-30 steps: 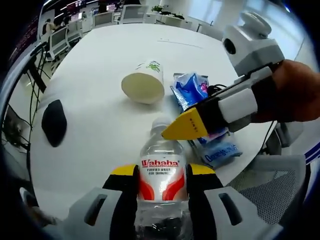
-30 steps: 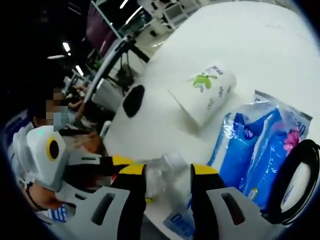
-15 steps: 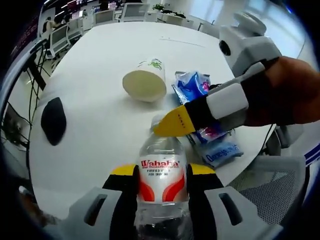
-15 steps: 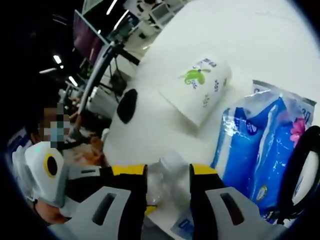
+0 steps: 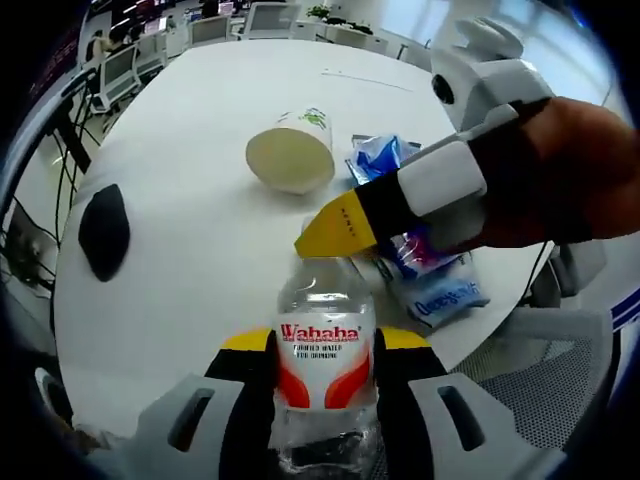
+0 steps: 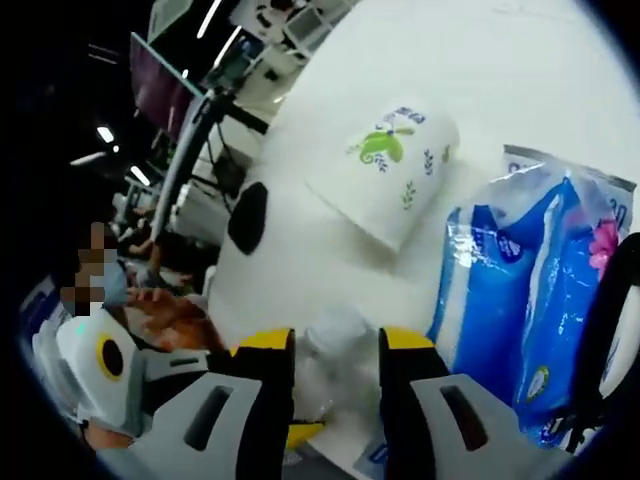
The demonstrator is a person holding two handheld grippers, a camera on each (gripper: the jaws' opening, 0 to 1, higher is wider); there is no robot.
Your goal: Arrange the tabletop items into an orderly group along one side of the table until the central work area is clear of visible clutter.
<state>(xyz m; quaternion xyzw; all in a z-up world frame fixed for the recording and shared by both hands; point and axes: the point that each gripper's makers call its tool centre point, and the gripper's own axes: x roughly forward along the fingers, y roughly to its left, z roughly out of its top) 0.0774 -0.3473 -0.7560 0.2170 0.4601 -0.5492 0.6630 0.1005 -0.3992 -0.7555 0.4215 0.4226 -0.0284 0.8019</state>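
Note:
A clear Wahaha water bottle (image 5: 322, 300) stands upright near the front edge of the white table (image 5: 200, 120), and my left gripper (image 5: 325, 342) is shut on its labelled body. In the left gripper view my right gripper (image 5: 336, 226), held by a hand, reaches in from the right with its yellow tip just above the bottle's cap. In the right gripper view the white cap (image 6: 336, 330) sits between the jaws of my right gripper (image 6: 335, 345), which stand apart on either side of it. A paper cup (image 5: 290, 158) lies on its side. Blue wipe packs (image 5: 435, 290) lie beside it.
A black mouse (image 5: 103, 230) lies at the table's left. The cup (image 6: 390, 175), a blue wipe pack (image 6: 520, 290) and a black cable loop (image 6: 610, 330) appear in the right gripper view. Office chairs (image 5: 265, 20) stand beyond the far edge.
My right gripper has moved left and closer, until its tip is over the bottle cap. The cap now sits deeper between its jaws. The left gripper keeps its hold.

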